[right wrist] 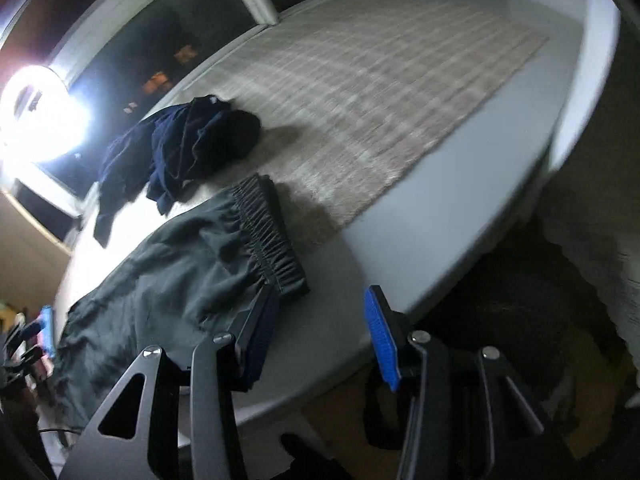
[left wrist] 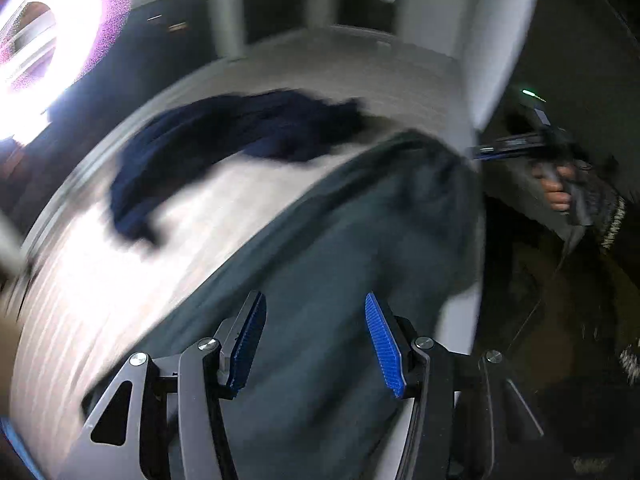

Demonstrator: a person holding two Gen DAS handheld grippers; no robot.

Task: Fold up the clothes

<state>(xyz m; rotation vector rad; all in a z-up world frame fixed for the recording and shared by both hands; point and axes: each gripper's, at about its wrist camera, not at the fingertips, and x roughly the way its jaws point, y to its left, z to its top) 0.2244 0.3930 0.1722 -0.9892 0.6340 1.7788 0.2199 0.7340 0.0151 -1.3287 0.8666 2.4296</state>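
Left gripper (left wrist: 316,336) agape | right gripper (right wrist: 320,334) agape | grey shorts (right wrist: 192,272) flat

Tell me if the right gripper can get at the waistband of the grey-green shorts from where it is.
Probably yes. The right gripper is open just short of the shorts, its left finger beside the waistband corner, nothing between them.

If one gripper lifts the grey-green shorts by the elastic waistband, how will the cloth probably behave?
The grey-green shorts look thin and wrinkled, so they would probably hang limp and unfold. The gathered elastic waistband seems thicker, likely a firmer place to pinch. One part seems to hang over the table edge, so the shorts might slide when pulled.
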